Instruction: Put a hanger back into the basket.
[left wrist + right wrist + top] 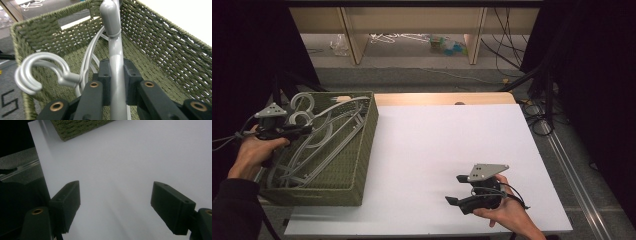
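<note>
A green woven basket point(362, 150) stands at the table's left and holds several grey plastic hangers point(324, 142). My left gripper point(304, 130) reaches over the basket's left rim and is shut on the neck of one grey hanger point(115, 50), whose stem runs up between the two black pads point(105, 75). A second hanger's hook point(37, 72) curls just to the left of it. My right gripper point(457, 189) rests low over the white table point(437, 145) near the front right, its jaws open with nothing between them point(115, 205).
The basket's corner point(75, 130) lies ahead of the right gripper. Wooden table legs point(354, 40) and loose cables point(512, 55) are on the floor beyond the far edge. Black curtains point(592, 60) close in both sides.
</note>
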`<state>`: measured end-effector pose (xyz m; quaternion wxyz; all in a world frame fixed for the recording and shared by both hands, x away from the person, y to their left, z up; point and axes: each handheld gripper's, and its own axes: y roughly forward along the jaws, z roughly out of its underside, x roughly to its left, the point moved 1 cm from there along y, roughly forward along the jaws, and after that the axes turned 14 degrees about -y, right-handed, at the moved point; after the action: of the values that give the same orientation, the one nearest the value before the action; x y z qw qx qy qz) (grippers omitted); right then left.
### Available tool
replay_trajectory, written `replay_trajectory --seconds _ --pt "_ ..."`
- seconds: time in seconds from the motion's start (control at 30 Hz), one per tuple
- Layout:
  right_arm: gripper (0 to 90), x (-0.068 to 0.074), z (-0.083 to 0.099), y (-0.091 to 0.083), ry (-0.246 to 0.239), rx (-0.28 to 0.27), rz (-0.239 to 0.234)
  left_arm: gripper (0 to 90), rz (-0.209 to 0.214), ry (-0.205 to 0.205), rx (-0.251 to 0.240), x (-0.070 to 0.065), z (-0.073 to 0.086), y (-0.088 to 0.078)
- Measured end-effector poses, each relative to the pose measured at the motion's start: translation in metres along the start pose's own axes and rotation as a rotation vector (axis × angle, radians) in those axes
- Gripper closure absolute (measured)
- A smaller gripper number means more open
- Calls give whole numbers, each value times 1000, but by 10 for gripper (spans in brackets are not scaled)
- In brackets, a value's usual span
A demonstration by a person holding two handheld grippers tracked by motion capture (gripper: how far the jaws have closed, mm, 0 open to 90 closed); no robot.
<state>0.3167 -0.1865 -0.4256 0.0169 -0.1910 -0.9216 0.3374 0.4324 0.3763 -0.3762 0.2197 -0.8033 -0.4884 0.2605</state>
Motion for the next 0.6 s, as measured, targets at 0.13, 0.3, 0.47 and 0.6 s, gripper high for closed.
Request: replay_trajectory --seconds 0.13,0.3,0.47,0.6 --pt "247 0 0 0 1 1 0 790 6 -5 15 1 6 3" --pt "247 0 1 1 3 3 0 788 1 -7 33 2 11 9" --pt "248 0 1 1 3 4 0 768 -8 -57 77 7 22 17" --pt "247 0 1 1 3 7 -5 726 -41 -83 80 11 24 19"
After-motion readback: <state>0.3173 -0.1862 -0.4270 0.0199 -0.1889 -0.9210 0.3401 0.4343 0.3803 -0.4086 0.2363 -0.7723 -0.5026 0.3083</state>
